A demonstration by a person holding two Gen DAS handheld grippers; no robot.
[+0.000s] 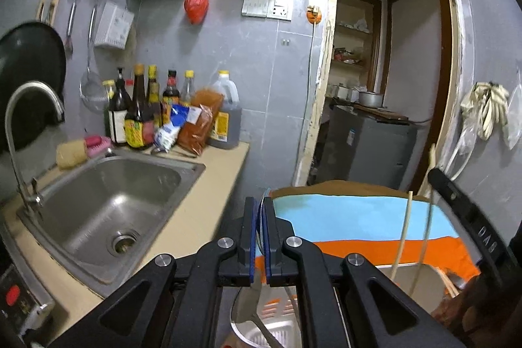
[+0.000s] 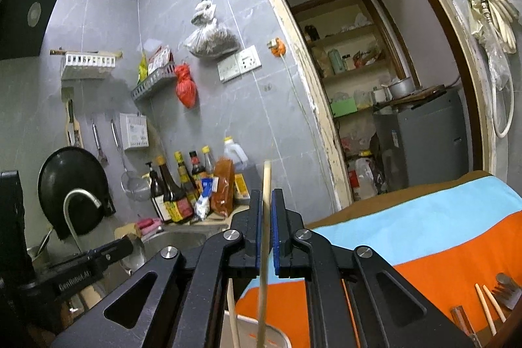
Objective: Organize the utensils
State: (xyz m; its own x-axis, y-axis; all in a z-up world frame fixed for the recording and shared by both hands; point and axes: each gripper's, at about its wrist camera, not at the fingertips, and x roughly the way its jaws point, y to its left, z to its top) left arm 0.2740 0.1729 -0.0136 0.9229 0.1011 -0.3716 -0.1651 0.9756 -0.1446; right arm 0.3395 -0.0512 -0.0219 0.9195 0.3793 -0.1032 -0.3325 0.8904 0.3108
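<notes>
My left gripper (image 1: 260, 211) is shut on a metal spoon (image 1: 251, 312); its thin handle stands between the blue pads and its bowl hangs below, over a white holder (image 1: 421, 279). My right gripper (image 2: 267, 201) is shut on pale wooden chopsticks (image 2: 265, 243) held upright, their lower ends over the white holder (image 2: 274, 335). The chopsticks (image 1: 403, 237) and the right gripper's black body (image 1: 469, 217) show at the right of the left wrist view. More chopsticks (image 2: 489, 305) and a metal fork (image 2: 507, 289) lie on the orange, blue and brown cloth (image 2: 424, 237).
A steel sink (image 1: 107, 201) with a curved tap (image 1: 23, 126) is at the left. Sauce bottles (image 1: 140, 113) and bags stand on the beige counter (image 1: 208, 198) by the wall. A black pan (image 1: 29, 80) leans by the tap. An open doorway (image 1: 385, 80) lies ahead.
</notes>
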